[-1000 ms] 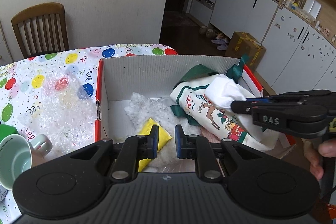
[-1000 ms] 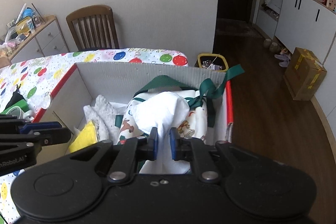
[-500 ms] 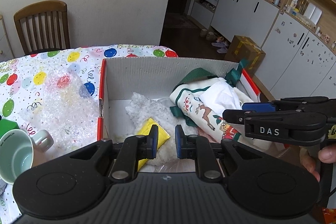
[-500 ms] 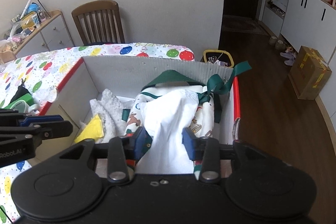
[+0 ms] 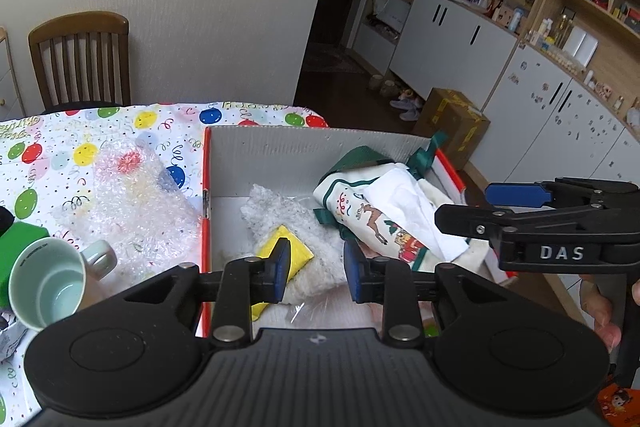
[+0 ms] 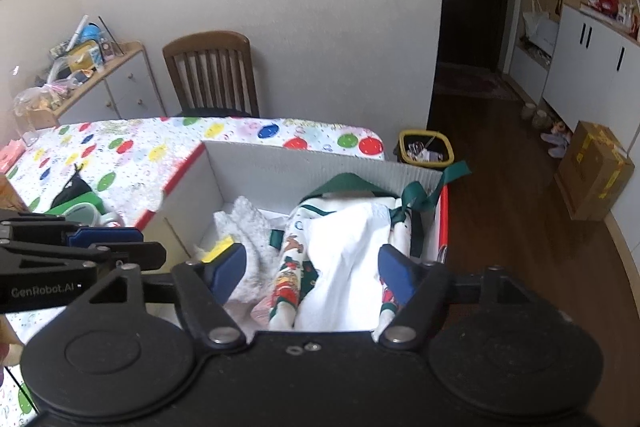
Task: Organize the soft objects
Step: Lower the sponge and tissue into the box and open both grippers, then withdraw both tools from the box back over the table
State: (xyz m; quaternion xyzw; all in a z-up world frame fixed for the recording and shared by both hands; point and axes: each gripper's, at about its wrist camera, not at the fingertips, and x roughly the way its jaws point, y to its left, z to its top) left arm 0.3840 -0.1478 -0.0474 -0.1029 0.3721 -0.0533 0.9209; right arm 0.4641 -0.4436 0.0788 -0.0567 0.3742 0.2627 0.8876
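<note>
A white cardboard box (image 5: 280, 155) with red edges is sitting on the counter (image 5: 100, 131), which is wearing a cloth with bright balloons on it. Inside the box a Christmas apron (image 6: 292, 267) with reindeer and green ribbons is lying rolled up on the right side, and a white cloth (image 6: 344, 259) is lying on top of it. A fluffy white towel (image 5: 288, 215) is lying on the left side, with a yellow sponge (image 5: 286, 247) resting on it. The right gripper (image 6: 312, 273) is hanging over the apron with its jaws opening wide, and the white cloth is lying loose between them, not pinched. The left gripper (image 5: 316, 269) is hanging over the sponge and towel with its jaws opening a little, and it looks like nothing is between them. A mint green mug (image 5: 52, 283) is lying on its side beside a sheet of bubble wrap (image 5: 132, 203) on the counter, left of the box.
</note>
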